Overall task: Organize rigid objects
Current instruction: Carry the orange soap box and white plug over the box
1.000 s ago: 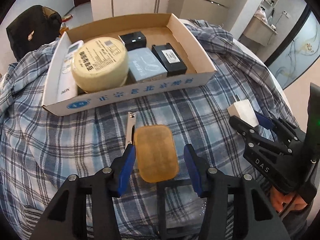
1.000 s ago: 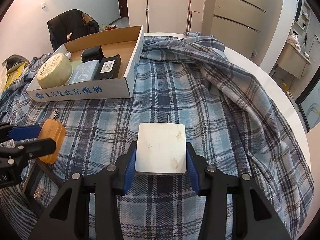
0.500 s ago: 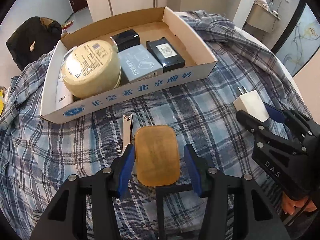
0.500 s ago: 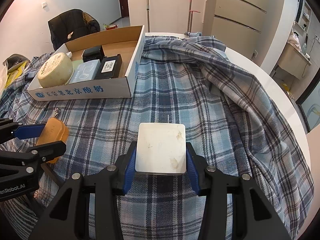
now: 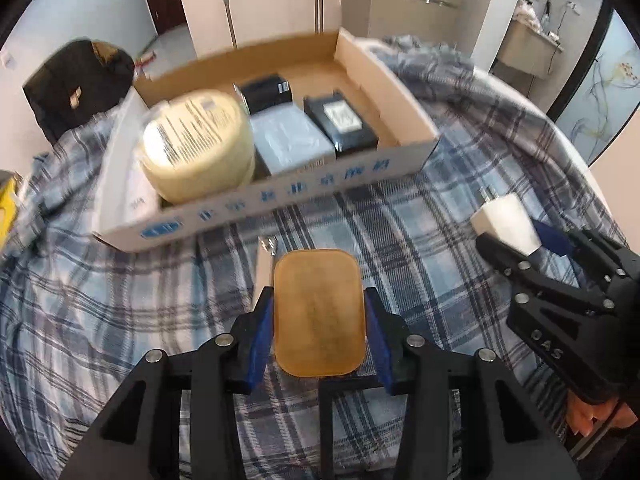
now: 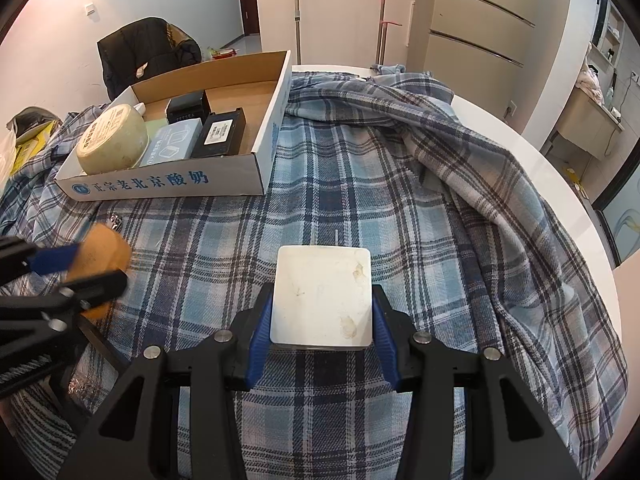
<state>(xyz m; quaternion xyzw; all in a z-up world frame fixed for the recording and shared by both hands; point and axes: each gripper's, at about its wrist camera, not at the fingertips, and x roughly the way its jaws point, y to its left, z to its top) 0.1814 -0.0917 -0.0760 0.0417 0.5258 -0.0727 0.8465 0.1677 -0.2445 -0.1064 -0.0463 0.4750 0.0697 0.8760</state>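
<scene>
My left gripper (image 5: 319,320) is shut on an amber soap bar (image 5: 319,312), held above the plaid cloth in front of the cardboard box (image 5: 280,196). It also shows at the left of the right wrist view (image 6: 76,268). My right gripper (image 6: 321,320) is shut on a white square charger block (image 6: 321,300); in the left wrist view this gripper (image 5: 532,240) sits at the right with the charger block (image 5: 504,222) in it. The box holds a round yellow tub (image 5: 196,144), a light blue box (image 5: 292,140), two black boxes (image 5: 340,120) and a white remote (image 5: 128,176).
A metal nail clipper (image 5: 264,264) lies on the cloth just left of the soap. The plaid cloth (image 6: 400,184) covers a round white table (image 6: 540,152) and bunches up at the back right. A black bag (image 6: 148,52) stands behind the box.
My left gripper has closed on the soap bar and lifted it, moving closer to the box. My right gripper holds the charger block still.
</scene>
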